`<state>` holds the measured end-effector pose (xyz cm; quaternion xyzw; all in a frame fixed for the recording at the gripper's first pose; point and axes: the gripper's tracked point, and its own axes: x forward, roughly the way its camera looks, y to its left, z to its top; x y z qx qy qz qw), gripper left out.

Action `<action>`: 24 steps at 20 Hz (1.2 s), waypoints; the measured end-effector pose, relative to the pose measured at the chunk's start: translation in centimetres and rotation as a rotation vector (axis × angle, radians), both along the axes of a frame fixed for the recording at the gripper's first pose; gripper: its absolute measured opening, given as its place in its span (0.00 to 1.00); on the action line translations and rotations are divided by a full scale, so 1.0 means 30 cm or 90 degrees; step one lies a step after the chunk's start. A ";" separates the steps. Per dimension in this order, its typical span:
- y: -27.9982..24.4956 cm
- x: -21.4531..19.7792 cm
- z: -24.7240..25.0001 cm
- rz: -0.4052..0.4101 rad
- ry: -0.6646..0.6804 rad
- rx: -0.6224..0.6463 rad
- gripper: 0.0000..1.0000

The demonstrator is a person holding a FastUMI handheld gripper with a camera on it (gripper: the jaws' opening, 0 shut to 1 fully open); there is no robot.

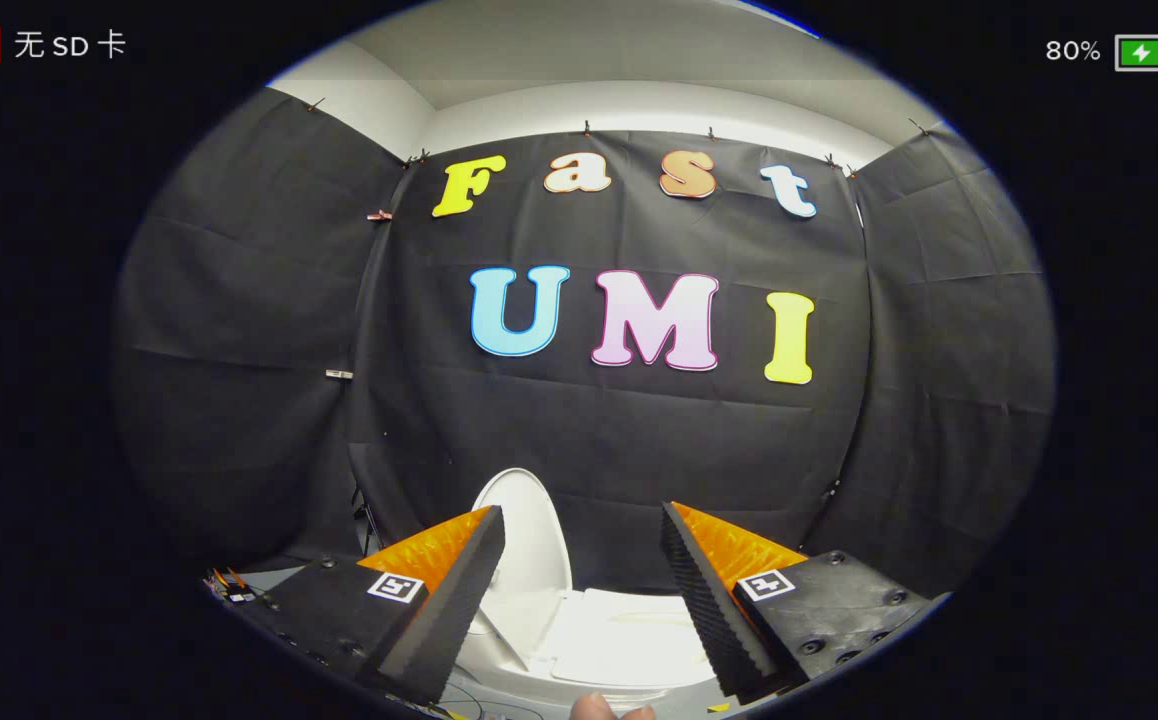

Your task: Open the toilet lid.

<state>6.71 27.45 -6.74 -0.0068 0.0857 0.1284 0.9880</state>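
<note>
Black cloth drapes three booth walls; pale wall and ceiling above.

claw | ridged pads | square markers | black screwed mounts

My camera rides just behind my fingers and looks forward along them, level toward the black cloth wall at twelve o'clock, which stands well back. The two fingers stand apart, nothing between their pads. Close ahead and below, toward six o'clock, sits the white toilet, its lid upright at eleven o'clock.
</note>
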 end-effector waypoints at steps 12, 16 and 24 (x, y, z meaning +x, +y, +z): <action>-0.365 -0.055 0.152 -0.077 -0.052 0.042 0.98; -0.470 -0.062 0.160 -0.106 -0.062 0.044 0.98; -0.606 -0.090 0.120 -0.170 -0.067 -0.001 0.98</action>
